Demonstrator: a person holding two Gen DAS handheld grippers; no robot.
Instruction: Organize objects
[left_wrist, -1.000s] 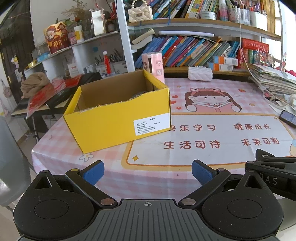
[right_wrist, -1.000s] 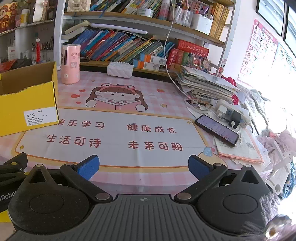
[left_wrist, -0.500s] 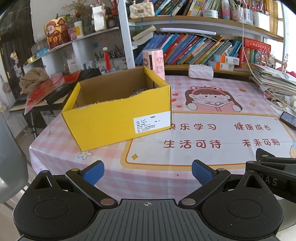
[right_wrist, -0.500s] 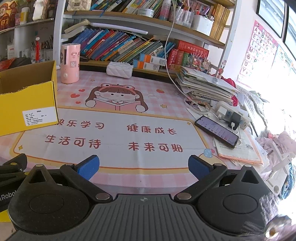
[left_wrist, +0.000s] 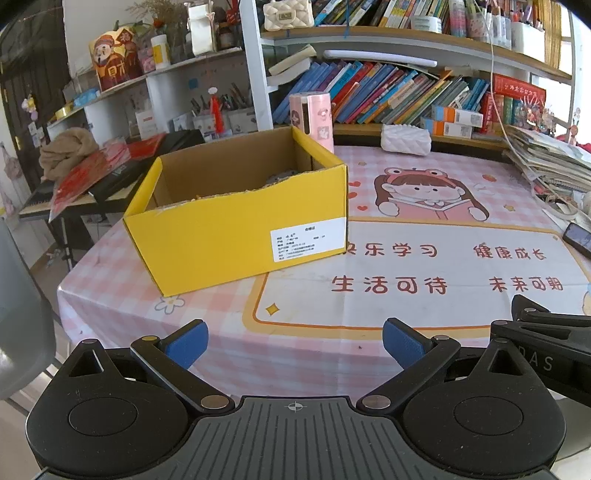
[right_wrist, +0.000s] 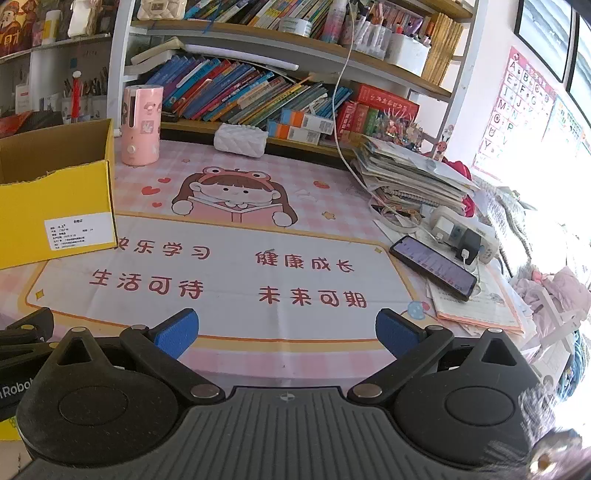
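Here, yellow box (left_wrist: 236, 236) lengthwise left-right

Read on the table mat (right_wrist: 229, 266): 快乐学习, 健康成长, 生活可待, 未来可期; on the wall poster (right_wrist: 517, 107): alphabet letters; box label (left_wrist: 308, 240) print too small

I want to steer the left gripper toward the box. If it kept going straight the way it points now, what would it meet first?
Probably the yellow box, near its right front corner; the open left gripper has only bare tablecloth before it. Depth is uncertain.
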